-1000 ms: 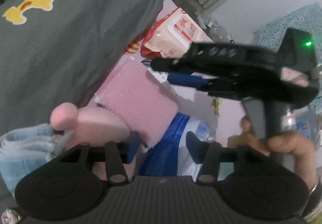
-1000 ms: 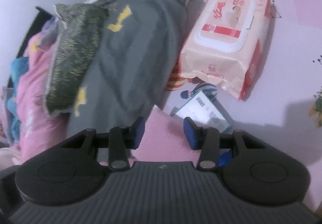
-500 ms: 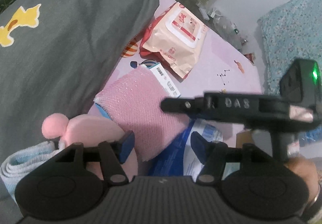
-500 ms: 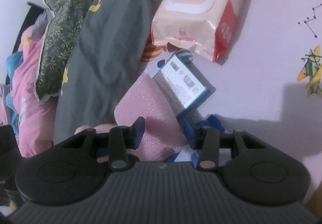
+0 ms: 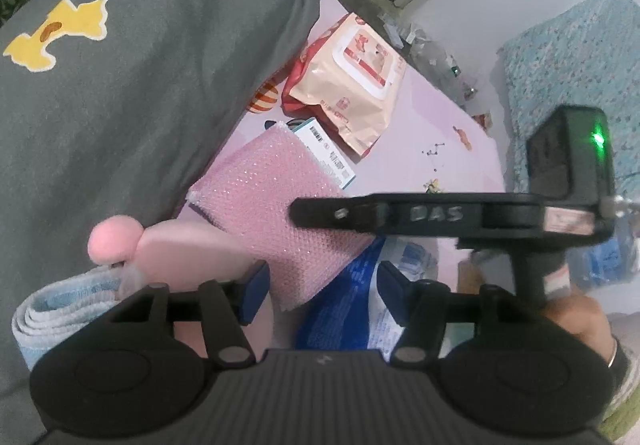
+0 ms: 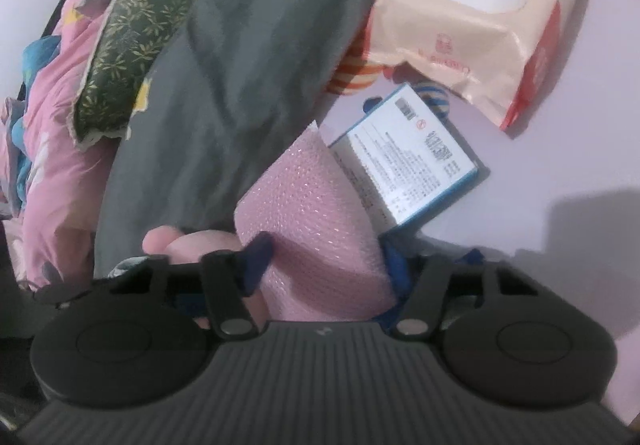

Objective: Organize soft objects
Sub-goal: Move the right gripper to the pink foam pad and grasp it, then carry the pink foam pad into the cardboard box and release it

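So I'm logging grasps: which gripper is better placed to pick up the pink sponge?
Right, probably. The right gripper is open with the pink sponge between its fingers. The left gripper is open too, set back over the blue packet.

I see a pink sponge pad point(image 5: 276, 213) with a rough, dimpled mesh skin that glints in tiny points. Beside it, the pink plush toy point(image 5: 188, 253) looks smooth and matt. The light blue towel point(image 5: 60, 305) is looped terry cloth. The grey blanket point(image 5: 160, 65) is soft, matt fabric with yellow printed patches. The wet wipes pack point(image 6: 472, 5) is glossy plastic film with a hard, smooth lid. The small box point(image 6: 412, 161) is printed card, faintly shiny. My left gripper point(image 5: 320, 285) is matt black ribbed plastic.
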Available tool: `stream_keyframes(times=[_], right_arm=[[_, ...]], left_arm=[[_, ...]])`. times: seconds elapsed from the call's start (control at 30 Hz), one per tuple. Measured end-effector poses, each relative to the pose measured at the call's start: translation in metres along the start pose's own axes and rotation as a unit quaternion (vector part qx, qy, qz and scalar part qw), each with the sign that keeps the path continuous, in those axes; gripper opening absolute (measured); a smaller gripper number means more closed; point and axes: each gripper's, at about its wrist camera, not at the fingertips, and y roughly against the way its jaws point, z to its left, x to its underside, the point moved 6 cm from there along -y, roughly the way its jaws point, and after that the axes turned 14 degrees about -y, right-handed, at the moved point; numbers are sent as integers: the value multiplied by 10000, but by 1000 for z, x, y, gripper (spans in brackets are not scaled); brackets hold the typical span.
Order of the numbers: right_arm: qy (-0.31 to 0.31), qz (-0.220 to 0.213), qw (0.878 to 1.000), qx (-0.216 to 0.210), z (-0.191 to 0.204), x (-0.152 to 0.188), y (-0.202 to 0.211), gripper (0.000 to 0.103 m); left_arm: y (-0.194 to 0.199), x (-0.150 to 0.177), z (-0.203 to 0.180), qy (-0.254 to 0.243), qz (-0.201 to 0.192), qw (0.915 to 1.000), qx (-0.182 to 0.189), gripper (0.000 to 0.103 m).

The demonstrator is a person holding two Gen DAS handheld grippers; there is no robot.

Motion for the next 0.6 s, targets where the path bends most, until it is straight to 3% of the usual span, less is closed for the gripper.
stream_keyframes(times=[0.07,0.13,0.37,0.6], right_arm=[[-172,-141,9997,-122,-3,-2,12,36],[-372,-268,9987,-223,-9,-5,24,34],[-1066,-484,9922,-421,-41,-6,39,33],[-1561,-578,9808,-1013,-53,-1,52,29]], left_arm=[[0,-1,0,57,-75,9999,36,65],[-1,-3,-1,109,-149,9998,53,69],[-19,-18,-17,248,-198,9993,-189,81],[-24,-24,-37,487,-181,9984,231,82]])
